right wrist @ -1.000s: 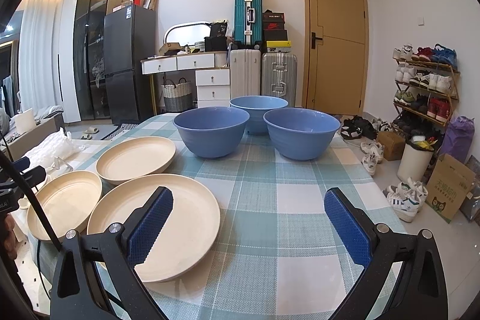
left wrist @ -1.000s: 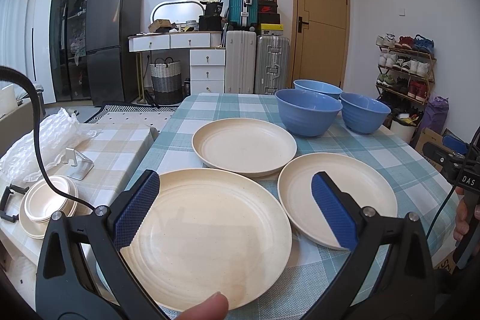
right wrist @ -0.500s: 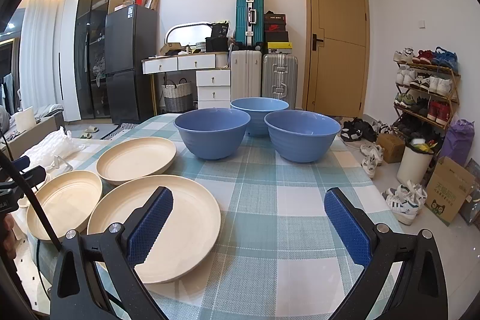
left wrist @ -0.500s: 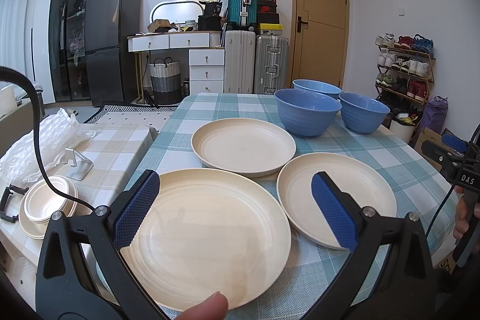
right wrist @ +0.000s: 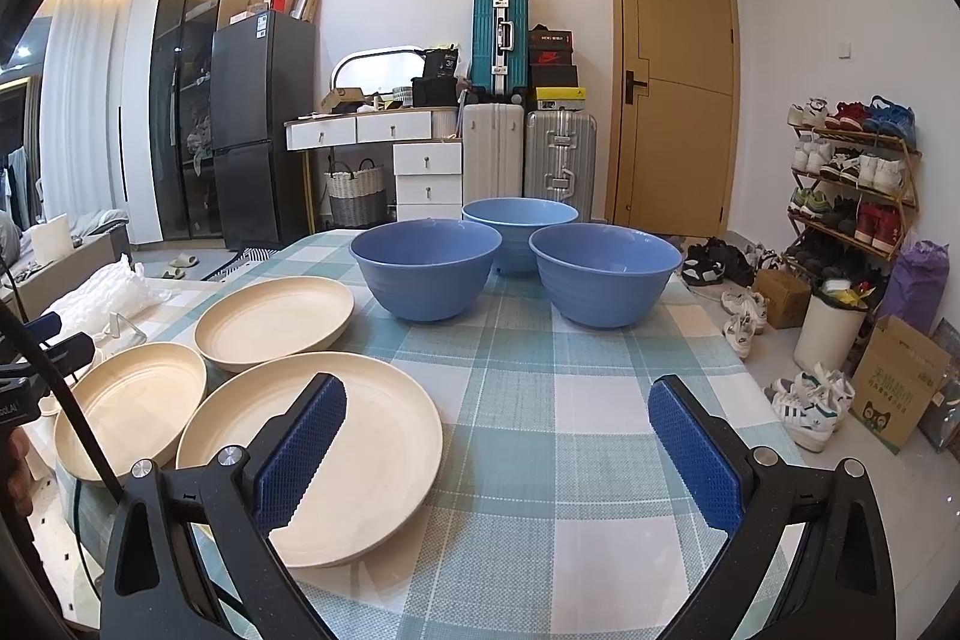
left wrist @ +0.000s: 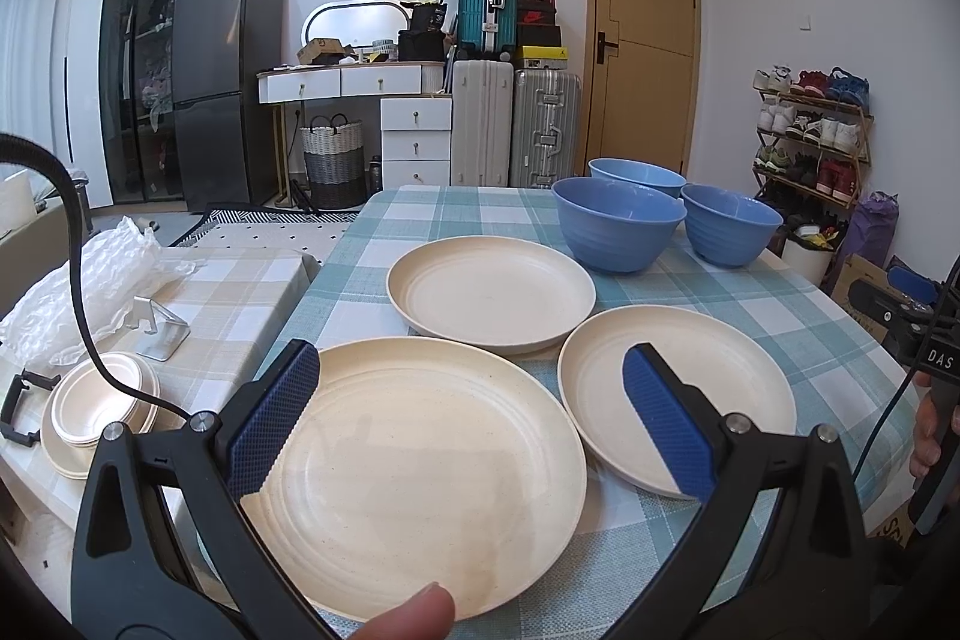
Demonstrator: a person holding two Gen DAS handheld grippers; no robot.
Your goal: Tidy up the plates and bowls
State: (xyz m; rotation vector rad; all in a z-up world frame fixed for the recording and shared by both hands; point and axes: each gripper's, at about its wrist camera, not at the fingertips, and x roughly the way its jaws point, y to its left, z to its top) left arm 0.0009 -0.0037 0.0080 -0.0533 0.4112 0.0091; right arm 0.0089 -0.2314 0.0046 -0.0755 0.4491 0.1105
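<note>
Landmark for all positions: the middle cream plate (left wrist: pixel 489 293), on the teal checked tablecloth (left wrist: pixel 750 304).

Far left of it, off the table on a beige checked surface (left wrist: pixel 240 292): crumpled plastic wrap (left wrist: pixel 78 280), a small metal stand (left wrist: pixel 159 328), a stack of small cream dishes (left wrist: pixel 96 409).

Left and nearer the camera than it: large cream plate (left wrist: pixel 414 472), its far rim just beside the landmark's near rim. Left gripper (left wrist: pixel 471 427) held over this plate, blue pads wide apart, clamped on nothing. A fingertip (left wrist: pixel 411 616) at the bottom edge of the view.

Right and nearer than it: third cream plate (left wrist: pixel 678 400), close beside both others; touching or not cannot be told.

Right and farther than it: three blue bowls, upright and clustered, front-left bowl (right wrist: pixel 426 277), rear bowl (right wrist: pixel 519 232), front-right bowl (right wrist: pixel 606 274).

Right gripper (right wrist: pixel 495 460) over bare tablecloth right of the third plate, pads spread apart, empty.

Far right, off the table: shoe rack (right wrist: pixel 852 178).
</note>
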